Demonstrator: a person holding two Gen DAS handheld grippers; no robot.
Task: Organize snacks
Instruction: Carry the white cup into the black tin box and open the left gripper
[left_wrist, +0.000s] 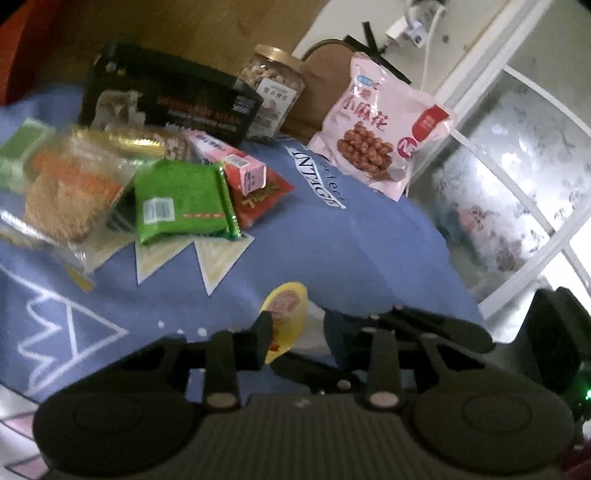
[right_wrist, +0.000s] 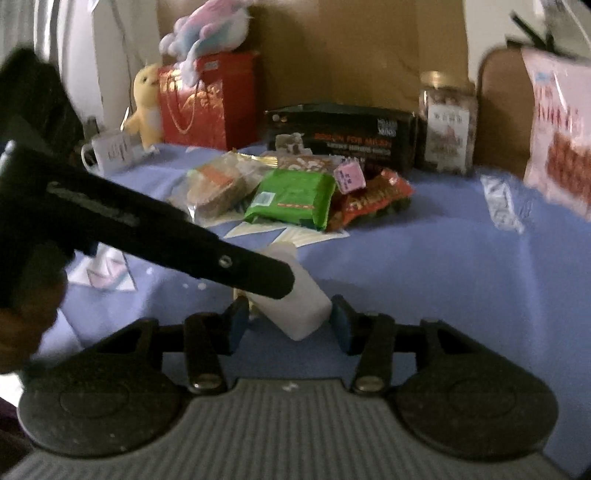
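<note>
A small cup-shaped snack with a yellow lid (left_wrist: 286, 314) sits between the fingers of my left gripper (left_wrist: 295, 332), which closes on it just above the blue cloth. In the right wrist view the same cup shows its white side (right_wrist: 295, 295), with the left gripper's black finger (right_wrist: 221, 258) over it. My right gripper (right_wrist: 288, 321) is open around the cup, its pads apart from it. A pile of snack packs lies beyond: a green pack (left_wrist: 181, 201) (right_wrist: 291, 197), a red pack (right_wrist: 373, 199), a pink box (left_wrist: 229, 158), a clear biscuit bag (left_wrist: 70, 188).
A black box (left_wrist: 166, 99), a nut jar (left_wrist: 271, 88) and a pink twist-snack bag (left_wrist: 380, 125) stand at the back of the blue cloth (left_wrist: 332, 240). A red gift bag (right_wrist: 207, 99), plush toys (right_wrist: 147, 99) and a mug (right_wrist: 107, 151) sit far left. A window is at right.
</note>
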